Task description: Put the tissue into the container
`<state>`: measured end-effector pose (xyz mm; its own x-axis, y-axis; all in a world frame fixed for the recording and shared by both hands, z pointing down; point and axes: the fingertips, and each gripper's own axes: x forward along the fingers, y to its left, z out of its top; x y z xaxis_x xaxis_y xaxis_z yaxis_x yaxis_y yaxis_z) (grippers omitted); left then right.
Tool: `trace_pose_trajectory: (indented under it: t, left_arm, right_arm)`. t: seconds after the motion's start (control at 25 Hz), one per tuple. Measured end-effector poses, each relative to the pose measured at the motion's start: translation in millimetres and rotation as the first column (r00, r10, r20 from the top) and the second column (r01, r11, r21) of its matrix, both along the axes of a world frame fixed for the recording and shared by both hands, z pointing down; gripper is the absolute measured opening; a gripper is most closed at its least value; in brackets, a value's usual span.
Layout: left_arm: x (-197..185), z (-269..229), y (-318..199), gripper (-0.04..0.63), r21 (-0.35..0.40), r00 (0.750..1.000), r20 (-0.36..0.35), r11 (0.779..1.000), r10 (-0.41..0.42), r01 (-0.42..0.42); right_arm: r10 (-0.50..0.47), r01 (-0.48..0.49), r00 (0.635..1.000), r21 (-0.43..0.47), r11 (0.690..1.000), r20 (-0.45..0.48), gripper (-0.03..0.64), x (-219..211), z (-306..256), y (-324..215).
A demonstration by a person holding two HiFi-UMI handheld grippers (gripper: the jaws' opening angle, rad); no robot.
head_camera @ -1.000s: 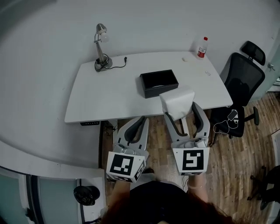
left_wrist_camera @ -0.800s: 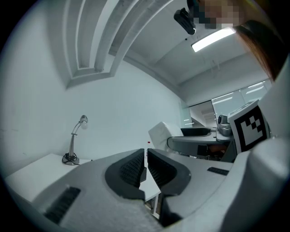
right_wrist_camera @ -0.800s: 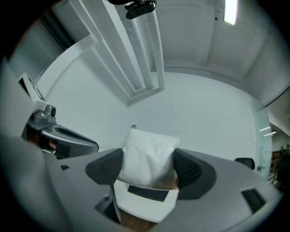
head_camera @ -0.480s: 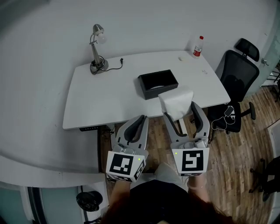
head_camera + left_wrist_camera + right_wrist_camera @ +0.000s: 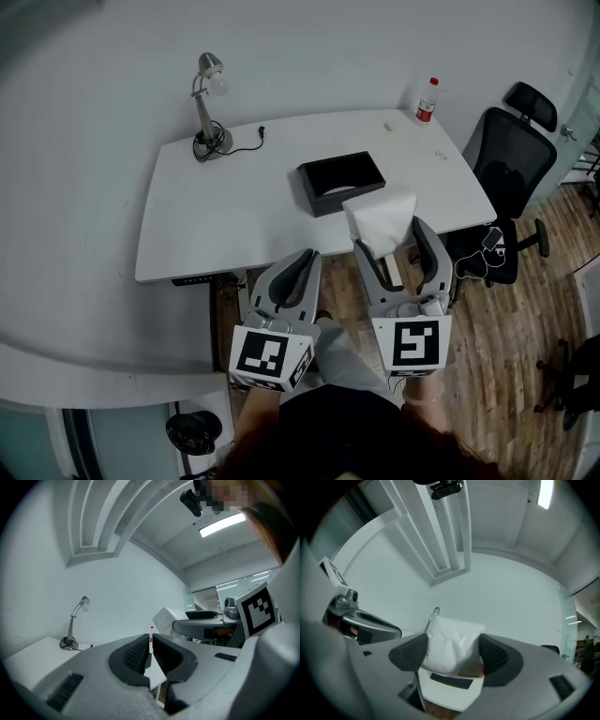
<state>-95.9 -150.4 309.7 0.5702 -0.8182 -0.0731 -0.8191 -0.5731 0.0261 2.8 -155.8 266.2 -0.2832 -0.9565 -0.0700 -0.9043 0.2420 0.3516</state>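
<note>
The right gripper (image 5: 391, 242) still clamps the soft white tissue pack (image 5: 379, 217), short of the black rectangular container (image 5: 349, 199) at 11 o'clock. The left gripper (image 5: 298, 261) stays closed and empty.

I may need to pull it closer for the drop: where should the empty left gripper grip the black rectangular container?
Probably the near long wall of the black rectangular container, from above, one jaw inside, one outside: its top is open, its walls stand thin and upright, and the whole box looks too wide to span.
</note>
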Motion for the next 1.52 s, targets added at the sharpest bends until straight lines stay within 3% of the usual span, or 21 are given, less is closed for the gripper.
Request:
trace_pose_trajectory:
  t: [1.52]
  left_arm:
    - [-8,9,-130,0.041,-0.028,0.999,0.037,1.000,0.007,-0.006]
  right_arm:
    - [0.001,-0.003,1.000,-0.080,0.997,-0.028,0.351,-6,28,-135]
